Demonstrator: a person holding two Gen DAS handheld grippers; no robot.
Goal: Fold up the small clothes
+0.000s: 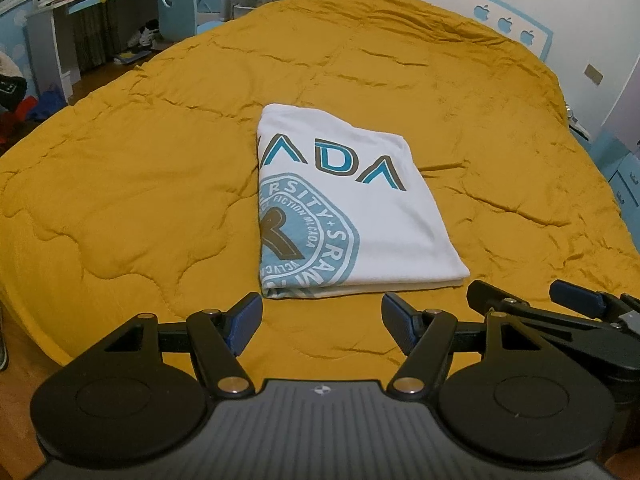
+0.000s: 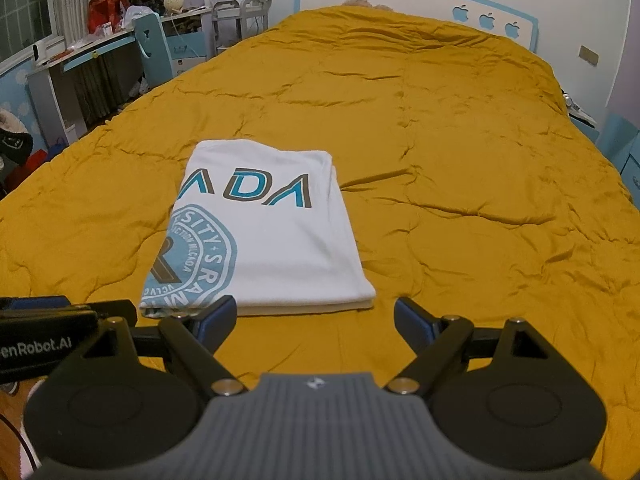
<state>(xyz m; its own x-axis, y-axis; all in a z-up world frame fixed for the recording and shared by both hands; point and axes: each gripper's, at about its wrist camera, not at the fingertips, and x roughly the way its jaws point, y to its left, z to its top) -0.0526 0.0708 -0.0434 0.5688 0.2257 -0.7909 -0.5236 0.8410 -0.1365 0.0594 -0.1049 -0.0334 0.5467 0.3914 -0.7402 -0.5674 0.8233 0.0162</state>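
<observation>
In the left wrist view, the white cotton T-shirt with blue and brown printed lettering lies folded into a neat rectangle on the mustard-yellow quilted bedspread, its layered edge toward the camera. The left gripper hangs just short of that near edge, jaws spread wide and holding nothing; it looks parked clear of the shirt so the fold lies undisturbed. The right gripper shows beside it, to the right of the shirt's near corner, likewise apart and empty.

In the right wrist view, the same shirt sits flat, stacked layers visible along its near edge. The right gripper hovers just before that edge, jaws wide, gripping nothing. The folding looks finished or nearly so, judging by the compact squared shape
</observation>
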